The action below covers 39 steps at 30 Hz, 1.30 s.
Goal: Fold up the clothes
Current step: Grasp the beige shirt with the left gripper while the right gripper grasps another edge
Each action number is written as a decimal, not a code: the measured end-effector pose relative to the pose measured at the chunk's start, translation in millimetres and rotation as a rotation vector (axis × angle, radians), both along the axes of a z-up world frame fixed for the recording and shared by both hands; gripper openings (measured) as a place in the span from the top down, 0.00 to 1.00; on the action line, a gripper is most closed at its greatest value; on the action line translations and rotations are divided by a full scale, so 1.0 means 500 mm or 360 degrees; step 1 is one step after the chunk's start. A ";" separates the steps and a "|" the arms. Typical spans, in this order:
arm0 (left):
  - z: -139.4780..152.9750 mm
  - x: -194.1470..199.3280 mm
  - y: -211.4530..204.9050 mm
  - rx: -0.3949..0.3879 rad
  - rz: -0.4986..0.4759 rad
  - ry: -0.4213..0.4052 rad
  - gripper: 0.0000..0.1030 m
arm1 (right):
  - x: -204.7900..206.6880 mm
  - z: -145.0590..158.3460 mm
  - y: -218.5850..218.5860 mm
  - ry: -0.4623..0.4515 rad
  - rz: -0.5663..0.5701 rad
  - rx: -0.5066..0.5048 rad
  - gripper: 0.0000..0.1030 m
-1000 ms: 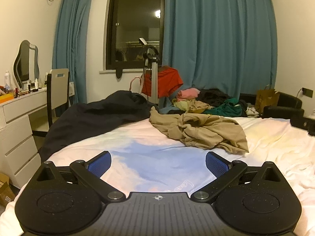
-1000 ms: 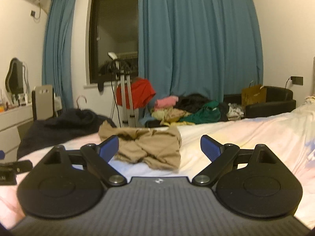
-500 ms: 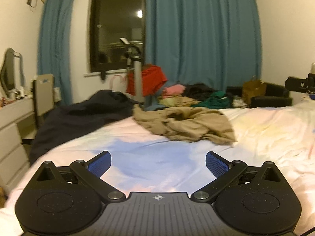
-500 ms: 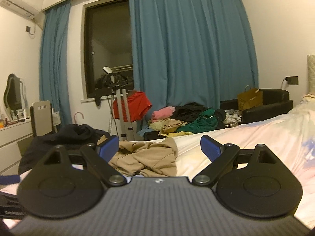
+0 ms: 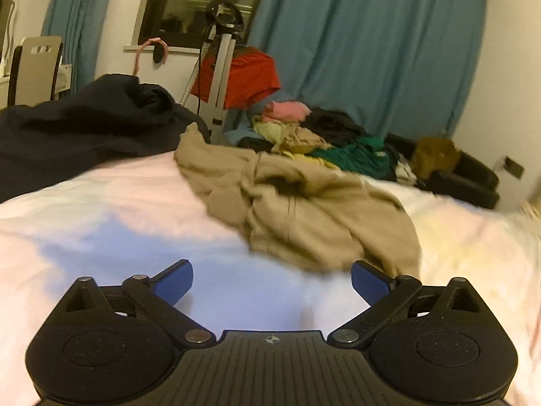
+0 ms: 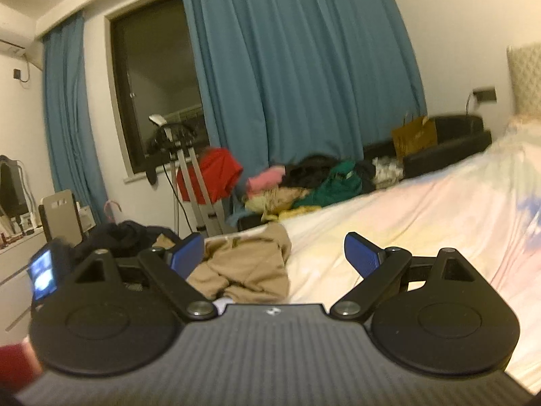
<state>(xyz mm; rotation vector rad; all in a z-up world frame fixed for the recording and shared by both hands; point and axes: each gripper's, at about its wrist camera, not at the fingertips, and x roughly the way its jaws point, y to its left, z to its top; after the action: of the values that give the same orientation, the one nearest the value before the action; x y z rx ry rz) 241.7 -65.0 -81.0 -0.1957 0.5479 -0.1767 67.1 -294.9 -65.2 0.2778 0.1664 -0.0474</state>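
Note:
A crumpled tan garment [image 5: 304, 209] lies on the bed sheet [image 5: 118, 223], just ahead of my left gripper [image 5: 272, 279]. That gripper is open, low over the sheet, with nothing between its blue pads [image 5: 174, 279]. The right wrist view shows the same tan garment [image 6: 247, 267] ahead and slightly left. My right gripper [image 6: 274, 257] is open and holds nothing, its left pad [image 6: 187, 255] overlapping the garment's edge in the image. A dark navy garment [image 5: 77, 125] lies heaped at the bed's far left.
A pile of mixed clothes [image 5: 321, 135] sits beyond the bed near the blue curtains [image 5: 355, 44]. A metal stand [image 5: 219, 50] carries a red garment [image 5: 250, 77]. A black sofa [image 5: 466, 179] stands at the right, a chair [image 5: 37, 67] and white dresser [image 6: 13, 270] at the left.
My left gripper has moved forward and lower, so the tan garment is much closer. My right gripper has tilted and shifted towards the garment. Both stayed open.

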 end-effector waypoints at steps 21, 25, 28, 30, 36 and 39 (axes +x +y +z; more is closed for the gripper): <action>0.101 0.036 -0.018 -0.0004 -0.0196 -0.0334 0.94 | 0.166 -0.135 0.013 0.0164 0.0051 0.0080 0.11; 0.162 -0.103 0.003 -0.0017 -0.0276 -0.0463 0.95 | 0.140 -0.128 0.032 0.0132 0.0015 -0.0036 0.11; 0.193 -0.209 0.028 -0.0061 -0.0312 -0.0545 0.95 | 0.116 -0.113 0.048 0.0117 0.0030 -0.0096 0.11; 0.212 -0.286 0.050 -0.0076 -0.0319 -0.0612 0.95 | 0.096 -0.101 0.061 0.0102 0.0054 -0.0109 0.11; 0.246 -0.469 0.134 -0.0172 -0.0307 -0.0814 0.95 | 0.029 -0.056 0.133 0.0094 0.0259 -0.0145 0.11; 0.238 -0.497 0.165 -0.0201 -0.0289 -0.0836 0.95 | 0.003 -0.056 0.200 0.0144 0.0468 -0.0212 0.11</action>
<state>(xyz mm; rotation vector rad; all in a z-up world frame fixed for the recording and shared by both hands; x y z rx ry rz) -6.7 17.3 37.9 -0.2126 0.0299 -0.4257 68.6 -195.0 -93.1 0.1166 0.2910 0.2199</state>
